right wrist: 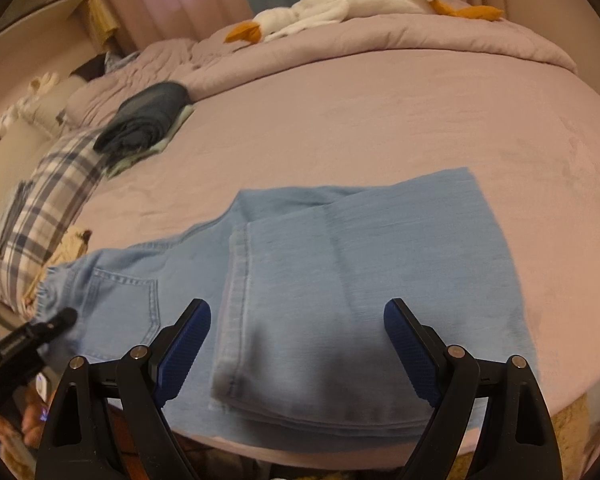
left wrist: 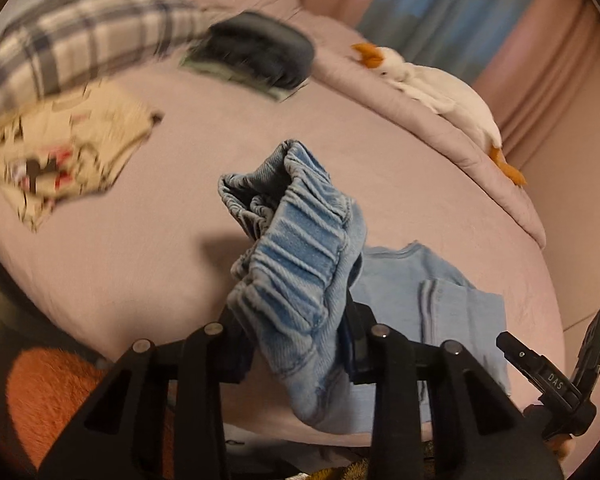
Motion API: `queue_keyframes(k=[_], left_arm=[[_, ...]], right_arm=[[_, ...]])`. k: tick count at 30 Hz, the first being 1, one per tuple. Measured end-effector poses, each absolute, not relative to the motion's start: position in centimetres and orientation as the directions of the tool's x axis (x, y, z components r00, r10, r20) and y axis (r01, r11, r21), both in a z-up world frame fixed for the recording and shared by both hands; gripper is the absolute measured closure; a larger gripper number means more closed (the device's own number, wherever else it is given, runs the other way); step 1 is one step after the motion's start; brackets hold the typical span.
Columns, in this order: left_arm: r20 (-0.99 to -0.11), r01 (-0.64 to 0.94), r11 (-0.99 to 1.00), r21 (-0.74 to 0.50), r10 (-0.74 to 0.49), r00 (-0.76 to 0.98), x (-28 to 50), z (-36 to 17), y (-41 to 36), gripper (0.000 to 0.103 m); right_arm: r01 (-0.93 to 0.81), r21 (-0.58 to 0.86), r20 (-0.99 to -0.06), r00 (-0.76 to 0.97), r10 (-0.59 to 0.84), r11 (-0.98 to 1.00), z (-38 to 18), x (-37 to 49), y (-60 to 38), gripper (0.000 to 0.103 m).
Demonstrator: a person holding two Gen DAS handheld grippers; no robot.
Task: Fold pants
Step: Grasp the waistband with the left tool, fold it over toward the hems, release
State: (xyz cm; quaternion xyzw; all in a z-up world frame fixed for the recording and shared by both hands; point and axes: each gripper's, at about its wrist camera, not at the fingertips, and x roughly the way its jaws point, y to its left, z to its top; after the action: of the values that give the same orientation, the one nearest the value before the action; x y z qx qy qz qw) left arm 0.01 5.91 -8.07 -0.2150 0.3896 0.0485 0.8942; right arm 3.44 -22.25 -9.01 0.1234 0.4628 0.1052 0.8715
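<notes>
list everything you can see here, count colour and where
jeans: 1, light blue, legs folded on bed, elastic waistband lifted
bed: 1, mauve sheet, under everything
goose plush: 1, white with orange beak and feet, on far duvet
dark folded garment: 1, navy, far left, over something pale green
plaid garment: 1, grey-white, left edge
printed cloth: 1, cream, beside plaid
left gripper: 1, black, clamped on waistband
right gripper: 1, black with blue pads, open above folded legs
</notes>
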Motion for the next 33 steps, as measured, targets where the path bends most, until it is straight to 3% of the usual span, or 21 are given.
queue_keyframes(k=[7,17,33], left_arm=[[-0.669,-0.121,0.948,-0.294,-0.113,0.734,0.9,-5.3,1.4,0.072],[-0.675,-0.002,0.977,-0.214,-0.146,0.723,3.5,-4.4,-4.5,0.072],[-0.758,0.154,0.97,-0.189,-0.244,0.605,7.0,-8.5,-12.4,0.073]], right_arm=[[-0.025,0.348,-0.753,0.589,0.295,0.937,-8.3,2.7,-24.7,0.015],[0.022,0.384,-0.737,0.609,0.293,0.923,-8.6,2.3,-27.7,0.015],[0.116,0.447,-0.739,0.606,0.294,0.887,-10.6,1.8,-32.3,0.015]])
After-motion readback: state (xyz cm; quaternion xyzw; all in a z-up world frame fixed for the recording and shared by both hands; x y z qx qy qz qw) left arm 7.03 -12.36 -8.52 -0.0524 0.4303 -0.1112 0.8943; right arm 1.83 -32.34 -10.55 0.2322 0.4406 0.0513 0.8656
